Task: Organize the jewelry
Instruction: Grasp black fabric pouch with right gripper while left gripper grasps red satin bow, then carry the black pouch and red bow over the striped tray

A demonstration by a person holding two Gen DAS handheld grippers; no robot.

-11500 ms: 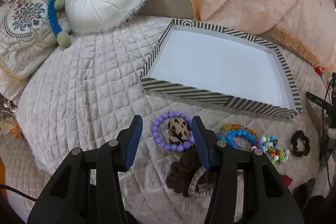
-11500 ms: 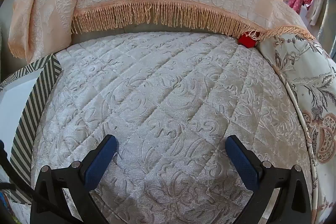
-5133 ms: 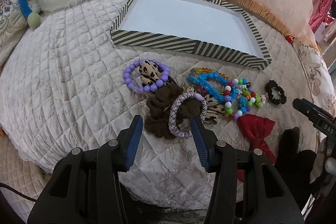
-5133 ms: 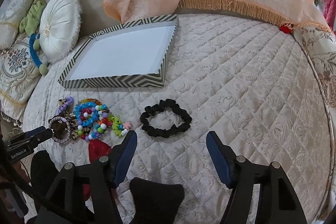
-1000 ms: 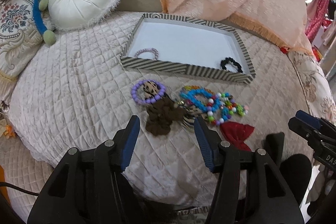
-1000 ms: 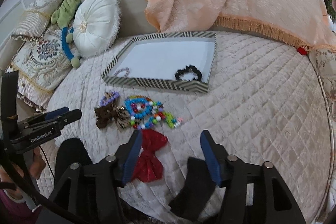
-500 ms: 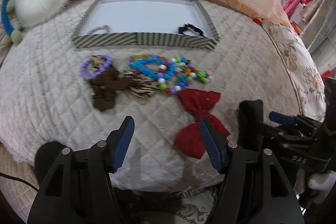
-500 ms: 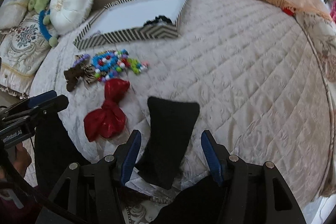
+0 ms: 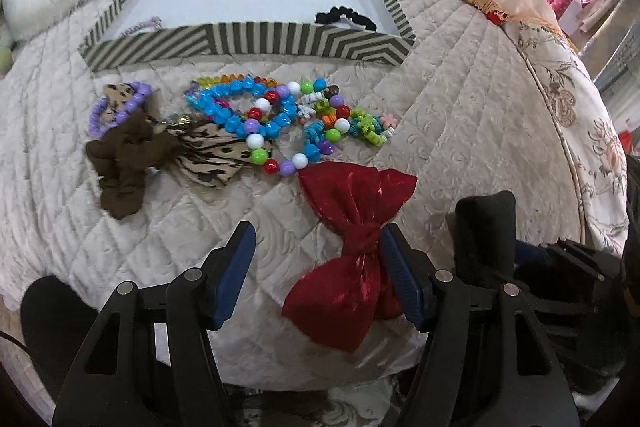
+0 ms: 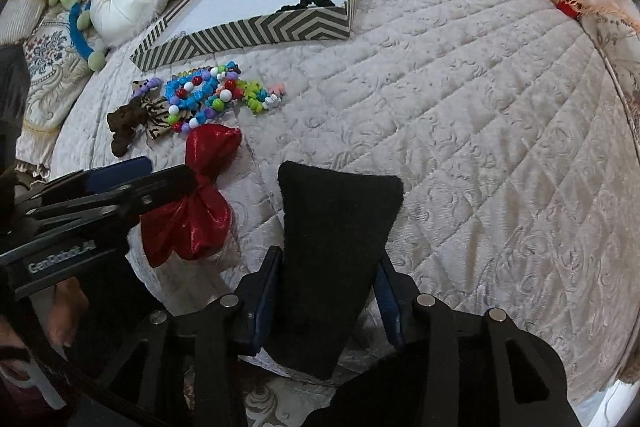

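From my left tongs, open around the red bow, to my right tongs pinching the black bow, only two bands sit in the tray at twelve o'clock; the bead pile remains.

Quilted bed: tray, accessories

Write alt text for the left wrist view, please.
The open left gripper hovers over a quilted bed, its right finger beside the knot of a red bow. Beyond lie beaded bracelets and a brown scrunchie before a striped tray holding a black scrunchie.
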